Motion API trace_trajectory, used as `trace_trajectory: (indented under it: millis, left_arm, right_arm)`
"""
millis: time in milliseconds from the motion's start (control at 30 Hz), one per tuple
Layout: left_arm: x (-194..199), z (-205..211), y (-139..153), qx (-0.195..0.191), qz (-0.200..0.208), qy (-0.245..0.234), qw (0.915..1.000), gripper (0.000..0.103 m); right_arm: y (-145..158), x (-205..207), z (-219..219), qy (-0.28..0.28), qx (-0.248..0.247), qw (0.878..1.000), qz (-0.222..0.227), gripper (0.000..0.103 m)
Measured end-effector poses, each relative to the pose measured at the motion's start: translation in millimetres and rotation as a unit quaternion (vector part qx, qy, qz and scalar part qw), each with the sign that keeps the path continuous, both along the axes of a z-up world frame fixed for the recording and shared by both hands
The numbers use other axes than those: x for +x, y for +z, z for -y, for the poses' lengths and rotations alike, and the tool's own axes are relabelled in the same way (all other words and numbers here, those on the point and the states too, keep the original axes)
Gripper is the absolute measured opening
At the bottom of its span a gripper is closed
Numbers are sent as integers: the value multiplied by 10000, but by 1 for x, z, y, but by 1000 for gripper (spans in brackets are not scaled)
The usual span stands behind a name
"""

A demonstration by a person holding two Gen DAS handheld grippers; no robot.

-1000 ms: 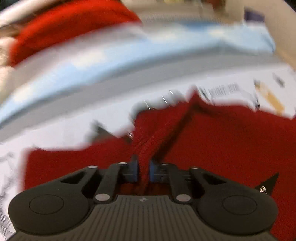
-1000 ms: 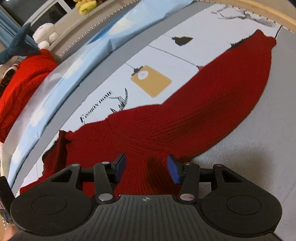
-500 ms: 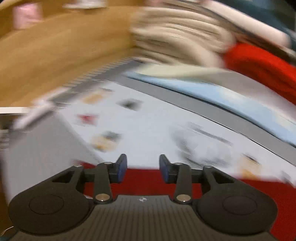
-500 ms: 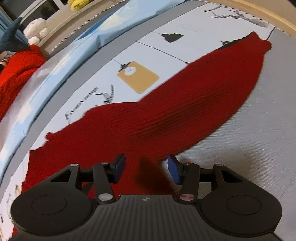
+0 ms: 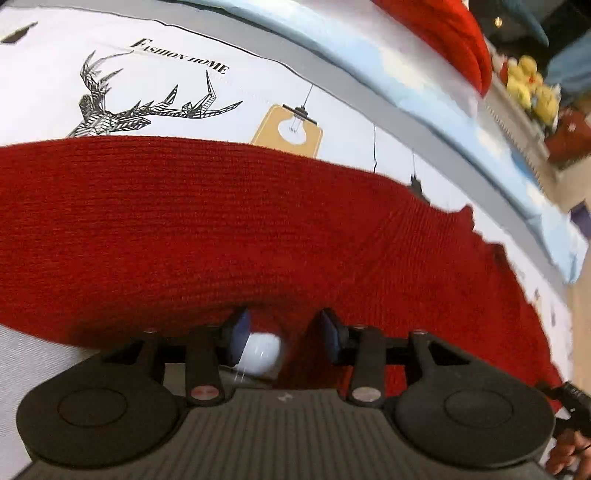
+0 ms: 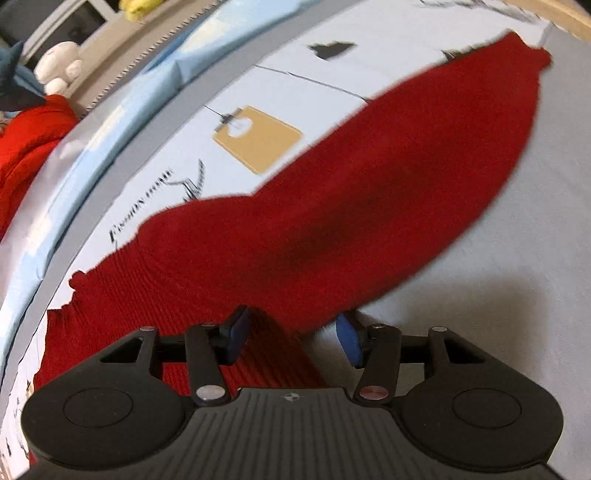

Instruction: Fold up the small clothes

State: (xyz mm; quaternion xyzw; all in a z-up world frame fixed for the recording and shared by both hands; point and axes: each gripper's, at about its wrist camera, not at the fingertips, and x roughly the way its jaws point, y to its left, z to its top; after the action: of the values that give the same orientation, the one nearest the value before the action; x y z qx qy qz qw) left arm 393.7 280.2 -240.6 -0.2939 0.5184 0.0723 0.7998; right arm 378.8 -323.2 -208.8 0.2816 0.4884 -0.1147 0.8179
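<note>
A red knitted garment (image 5: pixel 229 221) lies flat on a printed bedsheet (image 5: pixel 155 85); in the right wrist view it (image 6: pixel 332 221) stretches from near left to far right. My left gripper (image 5: pixel 284 330) is open, low over the garment's near edge, with a white blurred spot between its fingers. My right gripper (image 6: pixel 291 332) is open over the garment's near edge, with ribbed red knit under its left finger and grey sheet under its right finger.
A second red knit (image 5: pixel 443 33) lies on a light-blue cover (image 5: pixel 424 81) at the far side. Yellow plush toys (image 5: pixel 532 88) and a white plush (image 6: pixel 59 70) sit on a ledge beyond. A wooden bed edge (image 6: pixel 565 14) runs at far right.
My left gripper was shut on a raised fold of the red garment, then let go, swung away and came back low over the flat garment. The right gripper stayed open and shifted slightly.
</note>
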Motion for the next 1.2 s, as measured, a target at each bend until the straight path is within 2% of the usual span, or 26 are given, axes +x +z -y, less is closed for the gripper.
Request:
trace_trajectory:
  millis: [33, 67, 133, 167, 233, 267, 333, 400, 467, 567, 700, 767, 900, 933, 967, 1033, 1100, 1133, 1200]
  left_arm:
    - [3, 2, 1, -36, 85, 35, 10000, 46]
    - [4, -1, -1, -51, 139, 61, 9999, 39]
    - [6, -1, 4, 65, 269, 117, 9995, 20]
    - [6, -4, 7, 133, 363, 180, 9991, 14]
    - [0, -12, 18, 449, 576, 406, 9965, 12]
    - [0, -15, 24, 705, 654, 477, 9942, 11]
    - [1, -16, 32, 1180, 756, 584, 9884, 11]
    - [0, -17, 38, 1339, 768, 628, 9860, 14]
    - [3, -17, 43, 1146, 650, 451, 9903, 17]
    - [1, -9, 58, 1220, 696, 151, 9900, 17]
    - [-5, -6, 65, 925, 621, 31, 9938, 17]
    - [-10, -2, 71, 987, 582, 2, 9934, 17]
    - [-26, 6, 90, 988, 749, -105, 9922, 17]
    - [-31, 10, 95, 1029, 784, -166, 9915, 17]
    - [-38, 13, 102, 1082, 800, -243, 9906, 17]
    - [-51, 19, 114, 1138, 720, -463, 9898, 17]
    - [-65, 25, 128, 1230, 506, -723, 9885, 17]
    - [-74, 28, 137, 1314, 440, -865, 9866, 17]
    - [-97, 34, 152, 1465, 447, -1132, 9817, 21]
  right_arm:
    - [0, 4, -1, 60, -39, 9999, 70, 53]
    - [-1, 8, -3, 125, -101, 9998, 118, 51]
    - [-3, 16, -7, 202, -270, 9992, 206, 35]
    - [-3, 19, -8, 226, -337, 9989, 235, 26]
    - [-2, 26, -12, 350, -430, 9978, 353, 14]
    - [1, 31, -14, 459, -387, 9968, 522, 12]
    - [8, 39, -16, 691, -52, 9921, 1043, 12]
    - [14, 49, -21, 1013, 176, 9850, 1389, 15]
    - [15, 56, -32, 1322, -97, 9836, 1221, 29]
    - [9, 48, -36, 1675, -409, 9823, 729, 29]
    - [4, 22, -29, 2076, -467, 9765, 327, 30]
    - [2, 4, -34, 2448, -535, 9677, 266, 30]
    - [-1, -22, -46, 2689, -697, 9595, 457, 29]
    - [-3, -27, -49, 2696, -713, 9594, 435, 16]
    - [-3, -31, -52, 2733, -700, 9583, 451, 11]
    - [6, -41, -60, 2880, -775, 9529, 547, 7]
    - [17, -49, -65, 2995, -1224, 9450, 474, 4]
    - [19, -52, -62, 2933, -1422, 9450, 254, 0]
    - [19, -55, -48, 2631, -1658, 9498, -328, 0]
